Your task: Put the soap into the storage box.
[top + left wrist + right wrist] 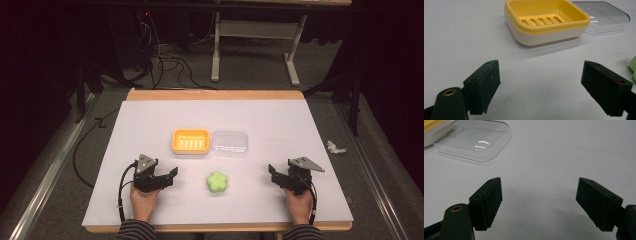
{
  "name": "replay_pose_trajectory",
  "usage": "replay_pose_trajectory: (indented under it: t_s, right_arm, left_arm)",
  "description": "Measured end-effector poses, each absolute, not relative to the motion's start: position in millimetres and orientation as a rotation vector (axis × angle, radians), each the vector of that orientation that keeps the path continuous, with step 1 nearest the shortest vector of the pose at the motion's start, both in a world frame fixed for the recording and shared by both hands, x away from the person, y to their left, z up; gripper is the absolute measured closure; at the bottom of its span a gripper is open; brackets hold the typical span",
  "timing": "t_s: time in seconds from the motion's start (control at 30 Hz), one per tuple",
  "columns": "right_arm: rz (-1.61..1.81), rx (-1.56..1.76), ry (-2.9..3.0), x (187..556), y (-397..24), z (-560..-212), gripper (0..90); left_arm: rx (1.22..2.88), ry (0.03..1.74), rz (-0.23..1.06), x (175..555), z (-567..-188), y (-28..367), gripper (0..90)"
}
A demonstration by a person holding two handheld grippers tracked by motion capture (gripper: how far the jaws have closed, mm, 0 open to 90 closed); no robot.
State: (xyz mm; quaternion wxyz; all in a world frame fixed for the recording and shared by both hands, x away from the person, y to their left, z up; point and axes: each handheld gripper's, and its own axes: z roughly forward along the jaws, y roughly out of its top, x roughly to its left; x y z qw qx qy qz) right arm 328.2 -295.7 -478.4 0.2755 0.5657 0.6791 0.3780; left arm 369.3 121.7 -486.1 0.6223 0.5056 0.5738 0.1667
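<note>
1. We read no writing on any item.
2. The green flower-shaped soap (pixel 217 181) lay on the white table (pixel 300 130) between our left gripper (pixel 172 175) and right gripper (pixel 272 172), near the yellow plastic soap dish (pixel 190 141).
3. Both grippers' jaws stood wide apart, holding nothing.

Left claw (pixel 171 176): held low by the left hand (pixel 144 201), jaws spread wide, nothing gripped.
Right claw (pixel 272 174): held low by the right hand (pixel 300 204), jaws spread wide, nothing gripped.
Forearms: striped sleeves seen at the near edge.
</note>
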Motion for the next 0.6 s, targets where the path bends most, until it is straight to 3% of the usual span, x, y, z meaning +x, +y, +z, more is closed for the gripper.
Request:
replay_pose_trajectory:
  t_s: [0.6]
  right_arm:
    - [1.01,1.523,1.818,328.3,-296.1,-478.5,21.7]
  left_arm:
    - [1.168,1.293,0.414,366.3,-486.5,118.0,20.3]
